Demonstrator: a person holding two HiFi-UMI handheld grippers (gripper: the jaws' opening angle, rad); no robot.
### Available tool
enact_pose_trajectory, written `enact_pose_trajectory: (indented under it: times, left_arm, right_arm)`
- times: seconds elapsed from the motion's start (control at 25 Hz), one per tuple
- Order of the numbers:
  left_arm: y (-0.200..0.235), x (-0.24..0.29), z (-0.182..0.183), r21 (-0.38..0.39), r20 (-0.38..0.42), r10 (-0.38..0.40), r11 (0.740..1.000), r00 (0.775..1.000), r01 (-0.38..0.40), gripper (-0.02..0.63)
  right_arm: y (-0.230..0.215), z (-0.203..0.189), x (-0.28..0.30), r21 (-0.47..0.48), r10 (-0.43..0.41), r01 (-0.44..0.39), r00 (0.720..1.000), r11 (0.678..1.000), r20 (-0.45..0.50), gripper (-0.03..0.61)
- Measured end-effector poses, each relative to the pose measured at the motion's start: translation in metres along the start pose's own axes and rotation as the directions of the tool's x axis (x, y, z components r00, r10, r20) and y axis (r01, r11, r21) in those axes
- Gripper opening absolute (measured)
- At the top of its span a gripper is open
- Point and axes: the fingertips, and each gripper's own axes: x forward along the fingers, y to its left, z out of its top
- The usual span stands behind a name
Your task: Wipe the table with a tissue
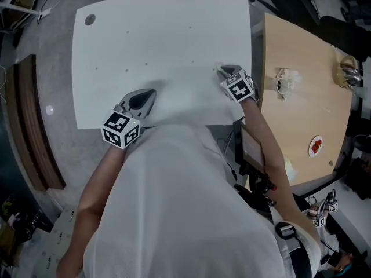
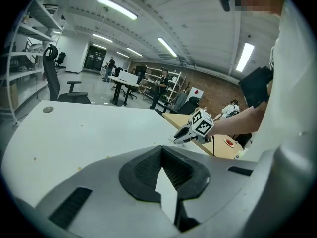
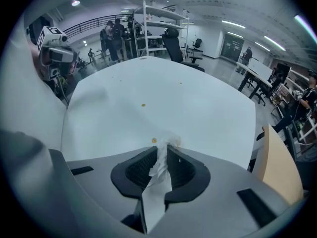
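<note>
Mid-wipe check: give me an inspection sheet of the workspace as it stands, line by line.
Surface: white table, with small crumbs scattered on it.
Job's things: tissue, crumpled, sticking out past the right gripper's tips beside a crumb.
Clutter: nothing seen on the white table; small items on the wooden table beside it.
Grippers: right gripper shut on the tissue, near the white table's right edge; left gripper shut and empty, at the near edge.
Cables: a thin dark cable hangs below the right gripper.
Surroundings: office chair, shelves, people far off.
</note>
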Motion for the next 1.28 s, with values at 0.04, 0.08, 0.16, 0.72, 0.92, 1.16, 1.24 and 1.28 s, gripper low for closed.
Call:
enact_pose_trajectory:
  times: [0.04,0.08,0.16,0.72,0.92,1.16,1.24,1.28]
  left_arm:
    - [-0.001,0.000,0.000,0.000,0.001,0.002,1.000,1.000,-0.002,0.006]
    - [-0.001,0.001,0.000,0.001,0.001,0.003,1.000,1.000,-0.003,0.006]
    - [-0.004,0.001,-0.001,0.003,0.002,0.005,1.000,1.000,-0.005,0.006]
    - [-0.015,-0.002,-0.002,0.000,0.023,0.038,0.999,0.999,-0.038,0.006]
    - [-0.020,0.001,0.000,0.006,0.031,0.042,0.999,0.999,-0.043,0.006]
    - [-0.022,0.000,0.002,0.013,0.042,0.055,0.998,0.998,-0.055,0.006]
    - [-0.025,0.000,0.001,0.018,0.043,0.053,0.998,0.998,-0.053,0.006]
    - [-0.027,0.000,0.001,0.020,0.045,0.050,0.999,0.998,-0.051,0.006]
  right_arm:
    - [0.003,-0.001,0.001,0.003,0.015,-0.015,1.000,1.000,-0.009,0.064]
    - [0.006,-0.001,0.002,0.004,0.029,-0.029,0.999,1.000,-0.017,0.064]
    - [0.011,-0.001,0.002,0.002,0.052,-0.052,0.998,0.999,-0.029,0.064]
    - [0.054,0.004,0.003,0.059,0.269,-0.266,0.962,0.962,-0.049,0.064]
    - [0.086,0.005,0.000,0.080,0.393,-0.391,0.919,0.917,-0.015,0.064]
    - [0.079,0.045,-0.028,0.244,0.382,-0.474,0.858,0.846,0.343,0.064]
    - [0.067,0.053,-0.034,0.234,0.354,-0.464,0.850,0.854,0.391,0.064]
    - [0.061,0.056,-0.036,0.231,0.343,-0.457,0.848,0.859,0.404,0.066]
